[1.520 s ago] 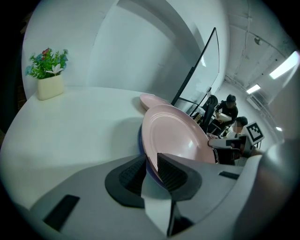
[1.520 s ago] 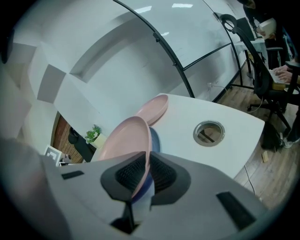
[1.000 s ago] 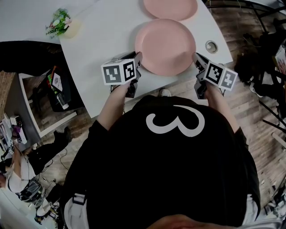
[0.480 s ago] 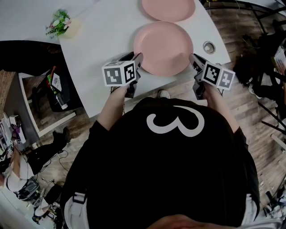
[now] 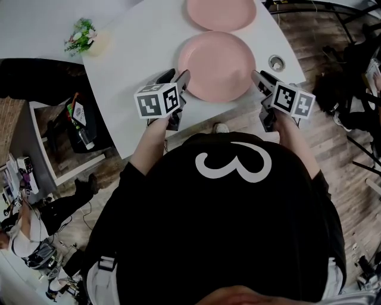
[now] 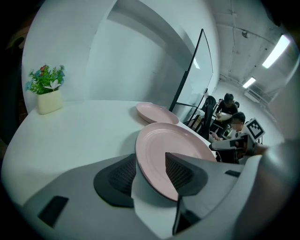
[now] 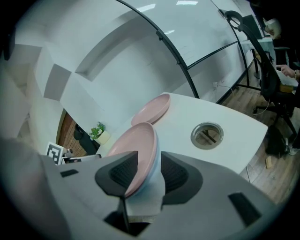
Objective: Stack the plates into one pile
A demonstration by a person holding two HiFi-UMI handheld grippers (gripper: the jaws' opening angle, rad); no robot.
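Note:
Two pink plates lie apart on the white table (image 5: 137, 53). The near plate (image 5: 217, 65) sits by the front edge, the far plate (image 5: 221, 12) just behind it. My left gripper (image 5: 177, 78) is at the near plate's left rim, my right gripper (image 5: 259, 82) at its right rim. In the left gripper view the near plate (image 6: 173, 145) has its rim between the left gripper's (image 6: 150, 164) opening jaws, pads not pressing. In the right gripper view the near plate (image 7: 133, 145) likewise passes between the right gripper's (image 7: 145, 164) opening jaws. The far plate (image 6: 157, 112) (image 7: 152, 108) lies untouched.
A small pot of flowers (image 5: 83, 36) stands at the table's left corner. A round cable hole (image 5: 276, 62) is set in the table right of the near plate. The table's front edge runs just under both grippers. Cluttered shelves and floor lie to the left; people sit at desks beyond.
Both grippers' jaws have spread wider around the near plate's rim. The plate and both grippers have stayed at about the same spot near the front edge.

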